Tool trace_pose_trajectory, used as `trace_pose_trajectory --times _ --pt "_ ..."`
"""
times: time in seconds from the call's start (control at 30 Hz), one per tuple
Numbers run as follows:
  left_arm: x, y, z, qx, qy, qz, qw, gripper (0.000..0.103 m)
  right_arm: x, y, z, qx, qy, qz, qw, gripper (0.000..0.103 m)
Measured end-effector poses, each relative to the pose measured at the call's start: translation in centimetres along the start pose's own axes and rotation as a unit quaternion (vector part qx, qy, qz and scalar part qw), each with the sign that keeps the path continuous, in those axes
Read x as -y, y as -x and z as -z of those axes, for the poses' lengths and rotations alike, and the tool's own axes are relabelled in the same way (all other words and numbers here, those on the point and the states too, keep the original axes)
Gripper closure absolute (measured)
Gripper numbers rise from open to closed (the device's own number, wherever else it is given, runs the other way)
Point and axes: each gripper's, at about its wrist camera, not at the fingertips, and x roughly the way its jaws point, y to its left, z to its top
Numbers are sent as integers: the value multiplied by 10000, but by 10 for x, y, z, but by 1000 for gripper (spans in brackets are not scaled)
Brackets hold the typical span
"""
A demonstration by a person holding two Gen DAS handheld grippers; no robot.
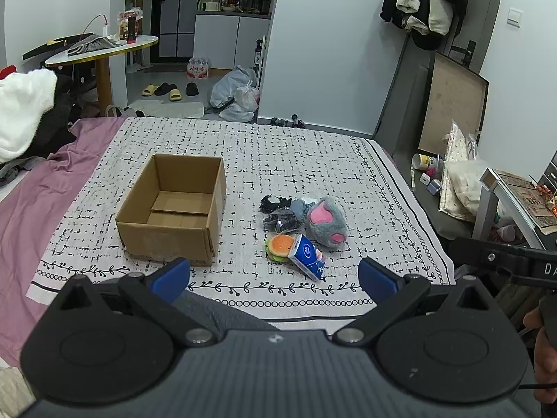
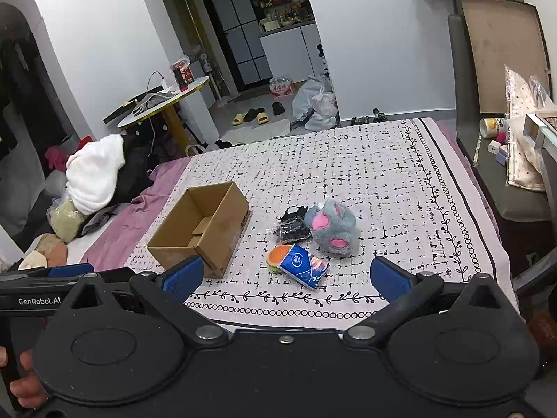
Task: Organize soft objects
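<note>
We see a grey plush toy (image 1: 326, 222) with pink patches, lying with a tissue pack (image 1: 308, 257) beside the empty cardboard box (image 1: 174, 209) on the patterned bed cover (image 1: 313, 160); our left gripper (image 1: 275, 273) and right gripper (image 2: 287, 275) gape, released.

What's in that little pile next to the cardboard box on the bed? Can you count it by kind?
Grey plush toy: 1
Burger-shaped toy: 1
Blue tissue pack: 1
Dark fabric items: at least 2, bunched together
Total: at least 5
</note>
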Motion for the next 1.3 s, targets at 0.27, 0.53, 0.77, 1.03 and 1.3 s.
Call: trace_pose_trajectory --times 0.27,0.53,0.77,1.03,1.3 --pt "-3 -13 -2 41 73 51 10000 1 6 -11 2 74 -71 -54 9999 0" --pt "-5 -38 -4 -37 112 122 9999 1 17 -36 7 -59 -251 -80 9996 0" --pt "-5 -65 -7 -181 132 192 9996 3 29 -61 11 -256 -446 -38 9987 0" --pt "-8 -94 -11 -297 201 122 9993 6 38 -93 14 -482 -544 -65 9973 0" --pt "-15 -127 -15 -546 302 146 9979 15 36 -119 13 -662 -311 -107 9973 0"
